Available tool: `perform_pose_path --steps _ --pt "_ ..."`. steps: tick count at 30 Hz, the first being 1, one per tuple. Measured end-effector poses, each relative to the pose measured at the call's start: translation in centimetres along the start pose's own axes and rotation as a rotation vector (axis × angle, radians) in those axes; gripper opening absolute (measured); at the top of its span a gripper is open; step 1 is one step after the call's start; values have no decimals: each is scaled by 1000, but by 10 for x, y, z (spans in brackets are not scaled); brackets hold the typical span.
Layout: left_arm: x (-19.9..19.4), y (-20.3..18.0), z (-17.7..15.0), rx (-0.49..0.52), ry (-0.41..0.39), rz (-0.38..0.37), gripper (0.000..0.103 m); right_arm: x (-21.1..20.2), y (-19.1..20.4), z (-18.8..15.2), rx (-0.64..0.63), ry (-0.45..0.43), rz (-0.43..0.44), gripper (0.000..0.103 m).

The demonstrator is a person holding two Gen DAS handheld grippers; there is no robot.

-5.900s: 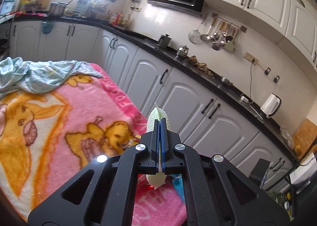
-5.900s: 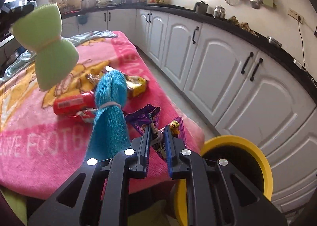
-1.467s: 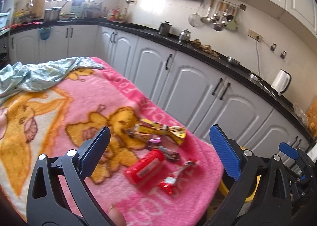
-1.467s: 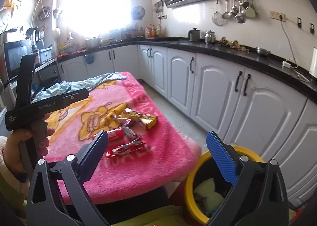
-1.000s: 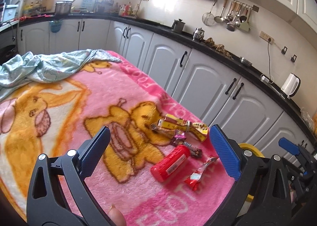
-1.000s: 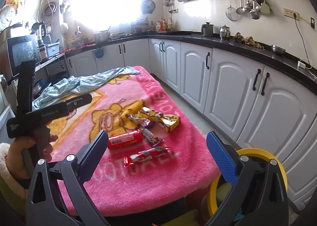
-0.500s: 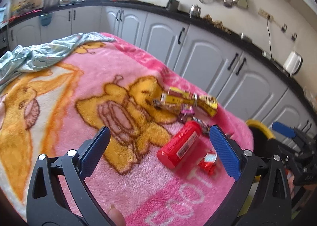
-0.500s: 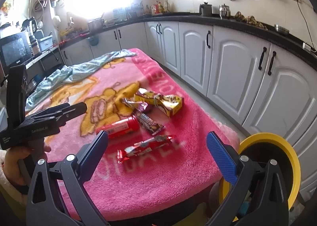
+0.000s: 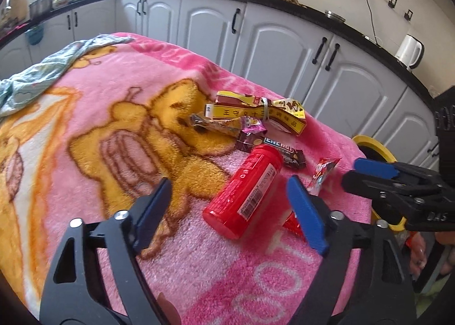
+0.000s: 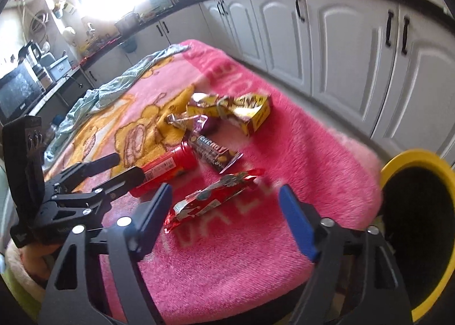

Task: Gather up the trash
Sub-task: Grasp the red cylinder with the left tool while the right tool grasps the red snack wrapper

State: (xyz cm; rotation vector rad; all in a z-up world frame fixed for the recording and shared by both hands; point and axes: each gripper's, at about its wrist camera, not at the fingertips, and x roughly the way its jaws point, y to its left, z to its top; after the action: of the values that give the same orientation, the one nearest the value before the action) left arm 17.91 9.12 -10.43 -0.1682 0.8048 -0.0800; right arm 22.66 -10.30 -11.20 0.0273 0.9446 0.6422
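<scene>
Trash lies on a pink blanket [image 9: 85, 114]: a red bottle [image 9: 244, 191], a red shiny wrapper [image 10: 210, 199], a dark candy bar wrapper [image 10: 213, 154], a crushed yellow box [image 9: 258, 115] and a small purple wrapper [image 9: 250, 127]. My left gripper [image 9: 227, 208] is open, its jaws on either side of the red bottle's near end. My right gripper [image 10: 224, 214] is open just above the red shiny wrapper. A yellow-rimmed bin [image 10: 421, 228] stands by the table's right end.
A pale green cloth [image 9: 42, 74] lies at the blanket's far left. White cabinets [image 9: 284, 40] with a black counter run behind the table. A white kettle [image 9: 408, 50] stands on the counter at right.
Both grippers have dropped the sponge and blue bag earlier, opened, and now moved down and closer to the trash; the left nears the red bottle, the right the red wrapper.
</scene>
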Motion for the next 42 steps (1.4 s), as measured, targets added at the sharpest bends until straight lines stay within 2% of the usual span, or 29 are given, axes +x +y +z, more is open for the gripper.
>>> perform_pose_path --steps 5,8,10,19,21,26,42 --pt "14 -4 -1 32 43 -15 61 19 -3 5 42 54 22 53" --pt "19 -4 -3 34 58 -25 54 30 -7 4 72 87 32 41" --pt "22 -5 -4 39 68 -27 47 33 -8 2 82 93 48 38" --pt "23 -11 -11 68 91 -48 33 29 -6 -6 63 88 61 26" --pt "23 -14 -12 83 95 -43 31 28 -6 -8 67 89 68 19" --pt "22 -19 -15 108 103 -43 27 25 -6 -11 70 85 72 17" --pt "5 -30 -28 96 92 -59 27 10 -6 -18 82 72 85 11"
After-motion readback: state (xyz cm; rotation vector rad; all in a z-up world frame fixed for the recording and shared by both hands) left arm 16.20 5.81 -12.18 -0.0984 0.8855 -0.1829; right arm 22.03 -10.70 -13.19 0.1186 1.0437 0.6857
